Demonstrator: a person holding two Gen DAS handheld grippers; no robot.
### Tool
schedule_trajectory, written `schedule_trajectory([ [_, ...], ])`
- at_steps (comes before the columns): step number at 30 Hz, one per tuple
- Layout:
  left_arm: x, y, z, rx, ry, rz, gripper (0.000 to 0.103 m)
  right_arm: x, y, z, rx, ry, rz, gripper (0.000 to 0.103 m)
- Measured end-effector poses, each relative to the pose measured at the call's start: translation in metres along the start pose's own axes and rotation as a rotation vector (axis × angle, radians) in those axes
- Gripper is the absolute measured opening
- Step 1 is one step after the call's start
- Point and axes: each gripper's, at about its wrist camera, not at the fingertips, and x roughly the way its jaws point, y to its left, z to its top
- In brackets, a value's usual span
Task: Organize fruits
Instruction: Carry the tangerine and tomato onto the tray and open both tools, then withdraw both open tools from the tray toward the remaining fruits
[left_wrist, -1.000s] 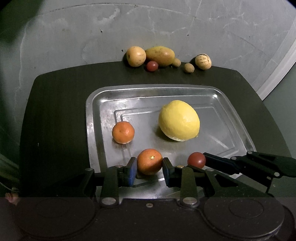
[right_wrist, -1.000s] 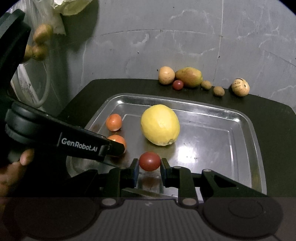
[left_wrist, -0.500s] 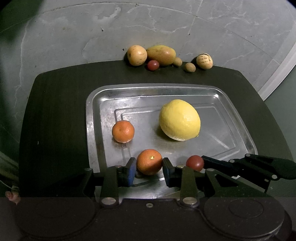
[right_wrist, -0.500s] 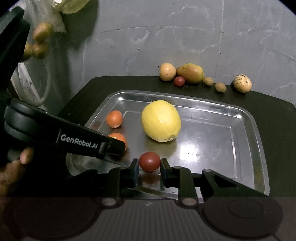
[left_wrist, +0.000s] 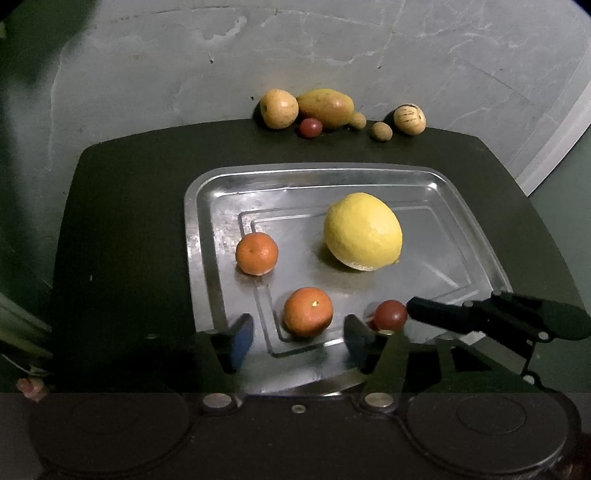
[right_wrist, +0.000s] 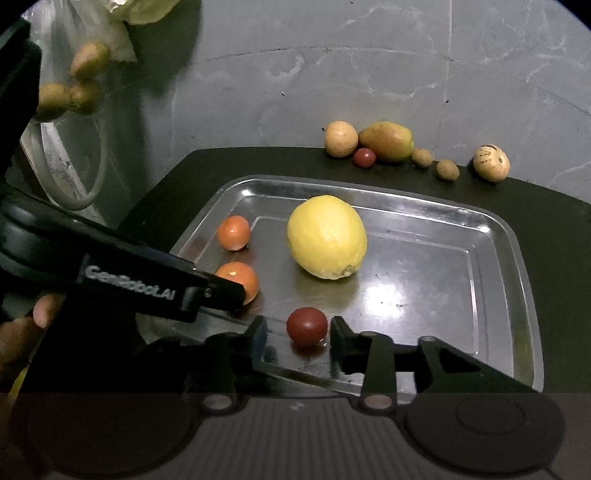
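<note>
A steel tray on the dark table holds a big yellow lemon, two small oranges and a dark red tomato. The near orange rests on the tray between the spread fingers of my left gripper, which is open and clear of it. The far orange lies behind it. My right gripper is open too, its fingers either side of the red tomato, which sits on the tray.
Along the table's back edge by the grey wall lie a tan round fruit, a mango, a second red tomato, two small brown fruits and a striped round one. A plastic bag of fruit hangs at the left.
Both grippers have opened: the left let go of the near orange and the right let go of the red tomato, and both fruits now rest on the tray.
</note>
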Motion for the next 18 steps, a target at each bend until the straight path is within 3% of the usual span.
schedule_trajectory([
  [6,-0.013,0.001,-0.003,0.009,-0.015,0.016,0.077,-0.008,-0.004,-0.003,0.012,-0.01,0.009,0.068],
  [14,-0.029,0.009,-0.008,0.028,-0.038,0.057,0.1,-0.032,-0.014,-0.005,0.044,0.002,0.016,0.102],
  [18,-0.035,0.015,-0.012,0.025,-0.04,0.062,0.102,-0.04,-0.013,-0.007,0.046,0.032,-0.008,0.103],
])
